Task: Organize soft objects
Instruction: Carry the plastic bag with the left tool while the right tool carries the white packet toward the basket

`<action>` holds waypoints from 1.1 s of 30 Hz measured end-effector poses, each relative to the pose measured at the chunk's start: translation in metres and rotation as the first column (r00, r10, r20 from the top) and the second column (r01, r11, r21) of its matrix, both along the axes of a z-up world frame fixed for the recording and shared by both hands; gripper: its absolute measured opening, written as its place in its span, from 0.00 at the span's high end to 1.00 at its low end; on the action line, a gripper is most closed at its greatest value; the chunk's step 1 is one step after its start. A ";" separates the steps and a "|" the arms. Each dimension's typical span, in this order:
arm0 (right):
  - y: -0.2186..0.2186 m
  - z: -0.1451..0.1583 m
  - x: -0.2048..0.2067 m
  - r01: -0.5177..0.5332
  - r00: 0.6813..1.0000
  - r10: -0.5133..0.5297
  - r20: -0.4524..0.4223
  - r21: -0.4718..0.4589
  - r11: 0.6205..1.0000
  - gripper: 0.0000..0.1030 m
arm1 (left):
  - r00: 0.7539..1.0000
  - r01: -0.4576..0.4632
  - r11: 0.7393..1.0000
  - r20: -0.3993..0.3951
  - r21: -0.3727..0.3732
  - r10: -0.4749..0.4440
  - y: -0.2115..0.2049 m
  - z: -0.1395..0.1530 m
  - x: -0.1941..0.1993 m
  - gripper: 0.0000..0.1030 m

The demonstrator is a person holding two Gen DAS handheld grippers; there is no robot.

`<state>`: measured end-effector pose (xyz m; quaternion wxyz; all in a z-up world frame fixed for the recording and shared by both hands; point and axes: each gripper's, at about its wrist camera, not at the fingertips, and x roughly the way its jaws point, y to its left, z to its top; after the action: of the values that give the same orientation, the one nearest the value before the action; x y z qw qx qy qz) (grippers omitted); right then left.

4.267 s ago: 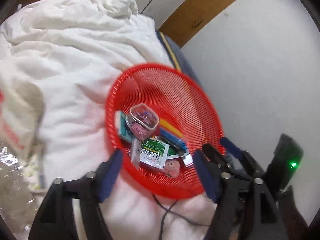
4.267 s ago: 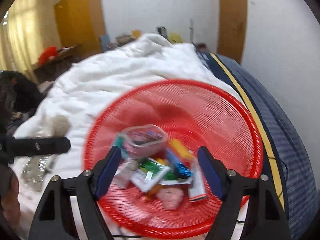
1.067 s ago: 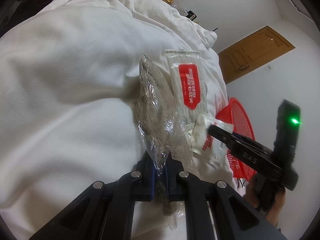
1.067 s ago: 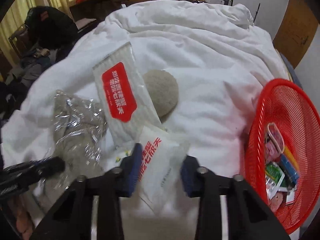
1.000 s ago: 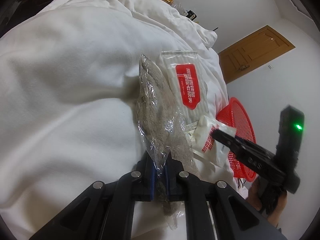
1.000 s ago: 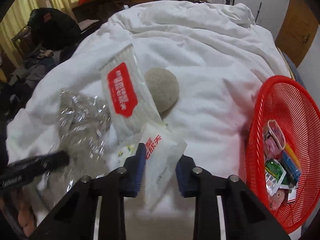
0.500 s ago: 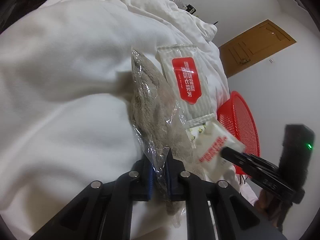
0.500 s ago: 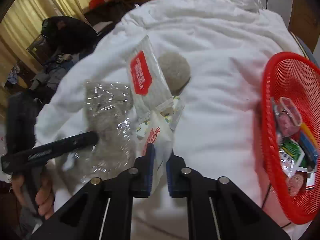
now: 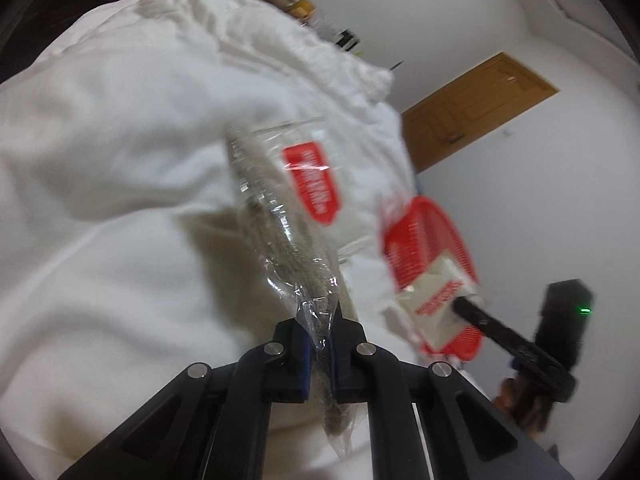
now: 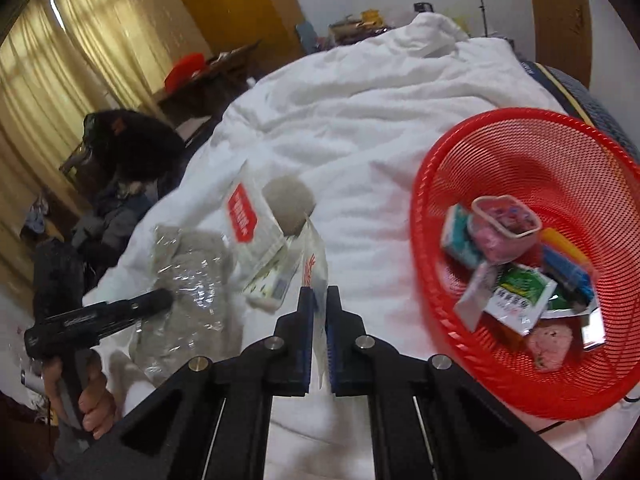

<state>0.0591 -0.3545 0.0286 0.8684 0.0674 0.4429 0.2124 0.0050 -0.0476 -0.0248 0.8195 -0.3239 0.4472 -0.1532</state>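
Observation:
My left gripper (image 9: 319, 332) is shut on the edge of a clear plastic bag (image 9: 276, 216) of grey cloth, its jaws closing tight on the film. The bag (image 10: 188, 272) droops onto the white duvet (image 10: 360, 128), with the left gripper (image 10: 160, 300) at its side. My right gripper (image 10: 318, 304) is shut on a small white packet (image 10: 314, 256) with red lettering, held edge-up above the bed. The left wrist view shows that packet (image 9: 434, 304) in front of the red mesh basket (image 9: 440, 220).
A long white packet with a red label (image 10: 248, 220), a round grey pad (image 10: 288, 204) and a small green-patterned packet (image 10: 272, 280) lie on the duvet. The red basket (image 10: 500, 120) at right holds several small packets. A hand (image 10: 92, 400) grips the left tool.
The right gripper has closed on the small white packet, lifted it off the duvet and moved it toward the basket. The left gripper has stayed shut on the bag and has risen slightly.

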 end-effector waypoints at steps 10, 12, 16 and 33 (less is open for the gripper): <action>-0.032 0.019 -0.005 0.042 0.998 -0.042 0.035 0.016 0.999 0.94 | 0.987 0.014 0.993 0.161 -0.118 0.005 0.008 0.060 -0.020 0.96; -0.036 0.023 -0.009 0.051 0.997 -0.052 0.050 0.019 0.999 0.95 | 0.988 0.032 0.990 0.157 -0.135 -0.011 0.006 0.067 -0.020 0.96; -0.044 0.031 -0.009 0.060 0.996 -0.062 0.063 0.045 0.997 0.95 | 0.989 0.055 0.982 0.144 -0.178 -0.029 0.001 0.077 -0.021 0.96; -0.101 0.061 -0.008 0.152 0.980 -0.165 0.112 0.116 0.982 0.94 | 0.970 0.165 0.985 0.185 -0.038 -0.156 -0.081 0.106 -0.003 0.96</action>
<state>0.0514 -0.4553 0.0893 0.9030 0.1360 0.3706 0.1696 0.0022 -0.1291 0.0809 0.8328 -0.2930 0.3914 -0.2597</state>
